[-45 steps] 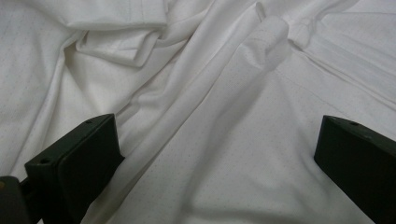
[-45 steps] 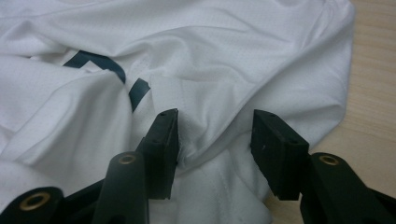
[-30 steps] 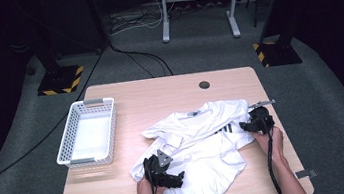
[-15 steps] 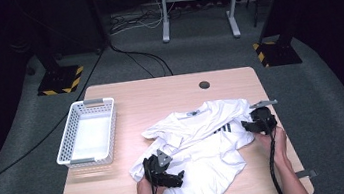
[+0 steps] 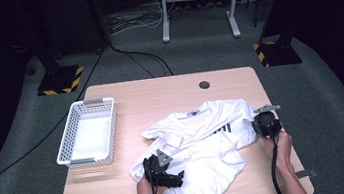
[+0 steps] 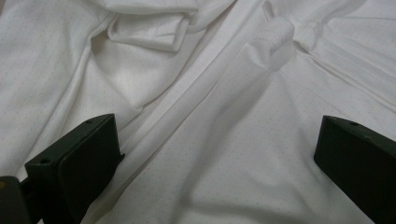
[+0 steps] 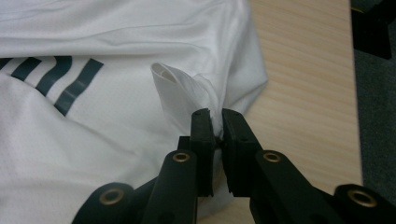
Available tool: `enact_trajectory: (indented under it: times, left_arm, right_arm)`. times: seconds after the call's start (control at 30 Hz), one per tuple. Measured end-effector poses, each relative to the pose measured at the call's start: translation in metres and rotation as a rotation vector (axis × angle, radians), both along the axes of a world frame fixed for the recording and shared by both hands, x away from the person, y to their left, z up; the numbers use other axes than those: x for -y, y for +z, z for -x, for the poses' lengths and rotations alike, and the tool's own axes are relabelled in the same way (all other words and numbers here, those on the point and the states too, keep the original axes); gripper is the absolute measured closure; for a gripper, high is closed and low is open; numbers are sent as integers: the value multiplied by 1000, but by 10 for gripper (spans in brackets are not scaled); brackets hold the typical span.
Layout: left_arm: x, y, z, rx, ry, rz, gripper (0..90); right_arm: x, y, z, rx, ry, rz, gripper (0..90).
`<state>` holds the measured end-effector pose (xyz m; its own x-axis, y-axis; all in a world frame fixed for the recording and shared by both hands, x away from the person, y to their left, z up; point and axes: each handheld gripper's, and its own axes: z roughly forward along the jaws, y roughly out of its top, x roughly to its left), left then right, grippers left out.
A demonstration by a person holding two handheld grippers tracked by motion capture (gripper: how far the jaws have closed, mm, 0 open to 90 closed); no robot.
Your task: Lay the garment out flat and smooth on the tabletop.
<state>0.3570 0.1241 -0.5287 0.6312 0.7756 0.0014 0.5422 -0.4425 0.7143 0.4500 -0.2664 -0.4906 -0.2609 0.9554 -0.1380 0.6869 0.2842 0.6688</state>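
Early in the work, by the look of it: white T-shirt (image 5: 201,146) not yet flattened or folded, lying crumpled across the right half of the counter (image 5: 160,96), from near the middle down to the front edge, with one lobe hanging close to that edge. Just gripped at the shirt's right side near the counter's right edge: right gripper (image 7: 215,122), having just closed, fingers (image 7: 202,135) now pinching a raised fold of fabric that stands up in a small loop above them. Resting on the cloth near the front edge: left gripper (image 5: 162,171), fingers (image 6: 88,154) spread wide over the fabric in the left gripper view, pinching nothing. Left to do, as a judgement: take a second hold, pull the garment straight, smooth the creases, fold, and perhaps place in the empty white basket (image 5: 89,135) near the left edge. Thin, soft, finely perforated knit; neck label facing the back edge; dark stripes (image 7: 56,81) on one side; many overlapping folds and ridges, likely to slide and bunch when pulled.
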Motion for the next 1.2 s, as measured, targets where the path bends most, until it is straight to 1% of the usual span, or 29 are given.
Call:
enact_trajectory:
  times: [0.13,0.2,0.23,0.27,0.33,0.37,0.43,0.5,0.53,0.57,0.6,0.67,0.77,0.83,0.9,0.93,1.0,1.03,1.07,1.1,1.17,1.2]
  left_arm:
    - [0,0,0,0,1,0,1]
    - [0,0,0,0,0,0,1]
    - [0,0,0,-1,1,0,1]
    - [0,0,0,0,1,0,1]
    - [0,0,0,0,0,0,1]
    - [0,0,0,0,1,0,0]
    - [0,0,0,0,1,0,1]
    - [0,0,0,0,1,0,0]
    - [0,0,0,0,1,0,1]
    - [0,0,0,0,2,0,1]
    - [0,0,0,-1,2,0,1]
    - [0,0,0,-1,3,0,1]
    - [0,0,0,-1,5,0,1]
    - [0,0,1,-1,7,0,1]
    - [0,0,1,-1,7,1,1]
    - [0,0,1,-1,7,1,1]
    - [0,0,1,-1,7,1,1]
    - [0,0,1,-1,7,1,1]
    - [0,0,1,-1,7,1,1]
    - [0,0,1,-1,7,1,1]
    - [0,0,1,0,7,1,1]
    - [0,0,1,-1,7,1,1]
  right_arm:
    - [24,1,20,24,-76,-35,825]
    - [35,-3,29,16,-114,-47,808]
    - [40,-6,32,9,-131,-39,790]
    - [46,-8,34,4,-154,-37,754]
    - [57,-10,36,-15,-195,-51,695]
    - [61,-10,38,-20,-211,-55,673]
    - [67,-5,42,-14,-237,-52,638]
    - [70,4,46,19,-245,-61,591]
    - [70,8,48,36,-238,-72,572]
    - [69,13,49,50,-227,-81,557]
    - [66,16,49,64,-203,-89,548]
    - [58,21,42,71,-171,-86,521]
    - [49,17,20,35,-146,-81,510]
    - [44,10,3,-10,-123,-78,512]
    - [40,3,-17,-55,-110,-40,519]
    - [40,-1,-27,-77,-113,-34,525]
    - [42,-6,-46,-115,-127,-44,540]
    - [44,-9,-54,-126,-132,-62,546]
    - [46,-9,-61,-128,-142,-75,553]
    - [46,-8,-67,-128,-148,-64,560]
    - [45,-7,-76,-113,-170,-19,546]
    - [46,-6,-79,-101,-187,-13,530]
